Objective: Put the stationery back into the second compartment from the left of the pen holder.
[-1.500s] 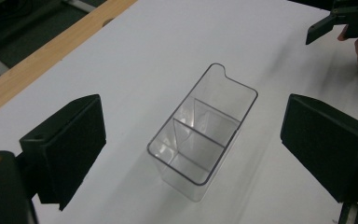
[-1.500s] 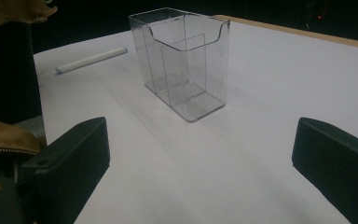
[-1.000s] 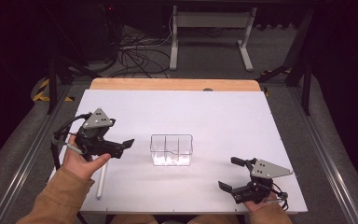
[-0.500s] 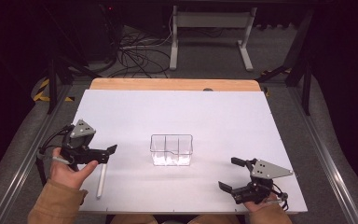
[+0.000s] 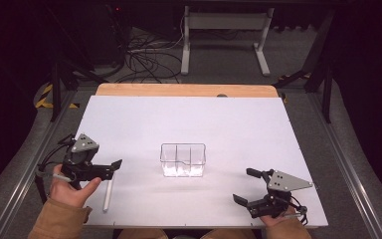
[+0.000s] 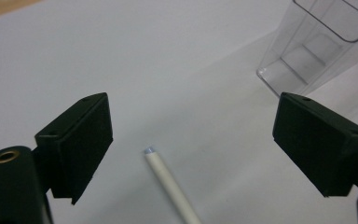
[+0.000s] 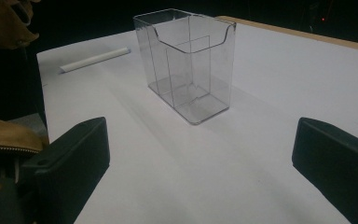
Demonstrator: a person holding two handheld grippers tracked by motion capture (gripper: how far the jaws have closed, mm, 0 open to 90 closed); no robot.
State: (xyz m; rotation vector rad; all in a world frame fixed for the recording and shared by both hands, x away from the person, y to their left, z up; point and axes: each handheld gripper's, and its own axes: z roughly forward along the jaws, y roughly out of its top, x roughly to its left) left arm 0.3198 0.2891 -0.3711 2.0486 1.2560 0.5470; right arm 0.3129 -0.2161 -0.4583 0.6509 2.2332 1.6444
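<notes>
Left claw (image 5: 113, 166): jaws wide apart, holding nothing. White stick (image 6: 170, 184) lies flat on the table (image 5: 238, 124), below and between these jaws, tip pointing forward.

Right claw (image 5: 246, 186): jaws wide apart, empty, resting near the table's front edge. Clear box (image 7: 186, 65) stands upright ahead of it, well apart.

Likely step: picking up the stick. Lower the left claw straight, jaws straddling the shaft, close across its width.

Left gripper view shows the stick's bluish tip; high view shows its full length.
</notes>
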